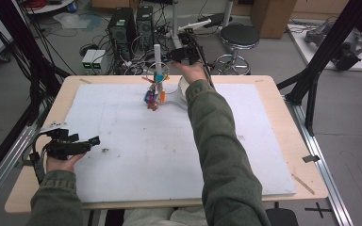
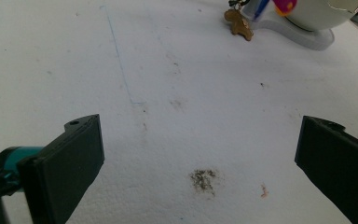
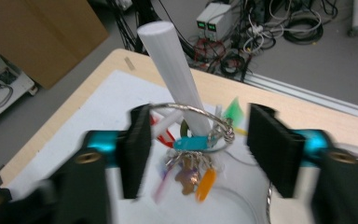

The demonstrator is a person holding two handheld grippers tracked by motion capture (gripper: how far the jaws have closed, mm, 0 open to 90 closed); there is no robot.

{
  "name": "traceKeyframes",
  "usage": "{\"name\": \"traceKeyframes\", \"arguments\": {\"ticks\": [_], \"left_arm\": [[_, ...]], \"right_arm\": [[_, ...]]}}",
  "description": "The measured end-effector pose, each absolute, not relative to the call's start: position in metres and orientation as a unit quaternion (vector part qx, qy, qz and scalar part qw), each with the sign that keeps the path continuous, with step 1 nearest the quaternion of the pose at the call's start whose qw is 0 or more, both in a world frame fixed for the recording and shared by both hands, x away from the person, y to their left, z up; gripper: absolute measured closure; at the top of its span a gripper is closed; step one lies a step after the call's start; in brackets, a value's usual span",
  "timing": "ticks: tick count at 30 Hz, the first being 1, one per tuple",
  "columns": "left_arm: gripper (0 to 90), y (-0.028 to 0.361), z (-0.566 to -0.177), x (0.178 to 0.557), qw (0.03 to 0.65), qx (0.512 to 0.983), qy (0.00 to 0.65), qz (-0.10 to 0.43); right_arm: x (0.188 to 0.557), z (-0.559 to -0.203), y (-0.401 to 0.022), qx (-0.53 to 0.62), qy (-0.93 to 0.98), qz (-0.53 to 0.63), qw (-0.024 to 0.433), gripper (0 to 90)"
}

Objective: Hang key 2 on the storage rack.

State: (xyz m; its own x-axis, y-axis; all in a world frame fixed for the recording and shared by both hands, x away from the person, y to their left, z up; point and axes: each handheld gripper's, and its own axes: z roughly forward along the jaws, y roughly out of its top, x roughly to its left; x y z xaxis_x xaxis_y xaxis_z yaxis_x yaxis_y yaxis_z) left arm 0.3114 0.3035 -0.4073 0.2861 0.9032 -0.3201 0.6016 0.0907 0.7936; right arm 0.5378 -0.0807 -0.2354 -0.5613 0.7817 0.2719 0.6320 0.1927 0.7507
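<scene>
A white peg (image 3: 172,70) stands upright at the far middle of the white board (image 1: 122,141). A metal key ring (image 3: 191,109) circles the peg, and a bunch of coloured charms (image 3: 189,177) hangs from it. My right gripper (image 3: 196,149) is open, one jaw on each side of the ring and neither pad pressing on it. From above, the right gripper (image 1: 169,56) reaches the peg (image 1: 157,56) from the right. My left gripper (image 1: 92,142) rests low at the board's left edge. Its jaws stand wide open (image 2: 200,154) with nothing between them.
A white bowl (image 1: 183,89) sits on a flat white base (image 2: 303,35) right beside the peg. A dark smudge (image 2: 204,179) marks the board near the left gripper. Computer towers (image 1: 132,28), cables and a stool (image 1: 239,37) stand past the table's far edge.
</scene>
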Motion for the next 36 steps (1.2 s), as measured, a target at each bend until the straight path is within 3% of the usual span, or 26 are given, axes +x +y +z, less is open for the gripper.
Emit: {"name": "traceKeyframes", "arguments": {"ticks": [5,7,8,19,36], "left_arm": [[1.7,0.304,-0.407,0.312,0.465,0.652,0.576,0.163],[1.7,0.304,-0.407,0.311,0.465,0.651,0.577,0.163],[1.7,0.304,-0.407,0.311,0.465,0.652,0.577,0.163],[1.7,0.304,-0.408,0.311,0.462,0.654,0.576,0.163],[1.7,0.305,-0.407,0.309,0.466,0.649,0.579,0.163]], "right_arm": [[0.534,-0.232,-0.085,0.474,0.769,0.417,0.099,10.3],[0.532,-0.232,-0.087,0.473,0.770,0.415,0.105,8.5],[0.530,-0.231,-0.089,0.475,0.767,0.415,0.114,1.2],[0.512,-0.241,-0.117,0.476,0.753,0.429,0.146,0.6],[0.474,-0.255,-0.163,0.481,0.744,0.439,0.151,0.6]]}}
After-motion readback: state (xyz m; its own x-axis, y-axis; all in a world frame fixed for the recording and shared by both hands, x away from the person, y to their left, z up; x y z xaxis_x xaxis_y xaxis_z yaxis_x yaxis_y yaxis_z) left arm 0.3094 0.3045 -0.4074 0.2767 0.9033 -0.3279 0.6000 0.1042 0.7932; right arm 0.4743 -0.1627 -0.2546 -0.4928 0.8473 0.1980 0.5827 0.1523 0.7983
